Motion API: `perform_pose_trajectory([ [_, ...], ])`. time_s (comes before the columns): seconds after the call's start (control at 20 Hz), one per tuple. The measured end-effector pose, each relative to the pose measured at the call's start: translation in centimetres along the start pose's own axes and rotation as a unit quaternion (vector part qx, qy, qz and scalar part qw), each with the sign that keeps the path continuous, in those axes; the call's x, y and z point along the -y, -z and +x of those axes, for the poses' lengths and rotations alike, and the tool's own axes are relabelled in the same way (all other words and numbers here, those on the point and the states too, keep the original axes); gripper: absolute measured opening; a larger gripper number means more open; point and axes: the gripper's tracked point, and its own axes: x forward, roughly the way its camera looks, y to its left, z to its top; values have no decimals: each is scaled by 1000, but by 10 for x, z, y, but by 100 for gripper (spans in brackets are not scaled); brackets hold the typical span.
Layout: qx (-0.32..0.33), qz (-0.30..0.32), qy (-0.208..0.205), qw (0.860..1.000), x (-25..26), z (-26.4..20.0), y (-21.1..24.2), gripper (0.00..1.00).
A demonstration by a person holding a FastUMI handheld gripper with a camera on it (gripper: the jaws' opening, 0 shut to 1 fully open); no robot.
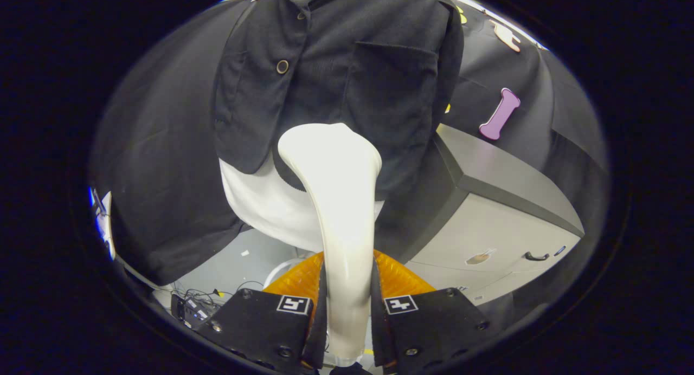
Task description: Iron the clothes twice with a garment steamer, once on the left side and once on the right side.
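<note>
Jaws clamped on the handle of the garment steamer (336, 212), one finger pressing each side of it. Steamer head raised beyond the fingers, set against the lower front of the dark jacket (336, 66), just right of the button line, near the hem and over the white garment (260, 201) hanging beneath. Jacket hung upright before the booth wall, a grey cabinet (504, 218) just beside it on the right.

Judged from this: tool already picked up and brought to the cloth, so ironing under way. Cannot tell which of the two passes this is, nor whether either is finished. No steam visible. Likely left: at least one side stroke.
</note>
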Motion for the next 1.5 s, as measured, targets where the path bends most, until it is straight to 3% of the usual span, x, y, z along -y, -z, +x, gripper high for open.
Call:
perform_pose_trajectory([
  [0.35, 56, 5, -6, 998, 21, -65, -58, 36],
  [0.75, 154, 30, -5, 988, 18, -142, -180, 36],
  [1.15, 235, 21, -23, 972, -38, -185, -303, 36],
  [1.5, 275, -14, -25, 961, -105, -190, -366, 36],
])
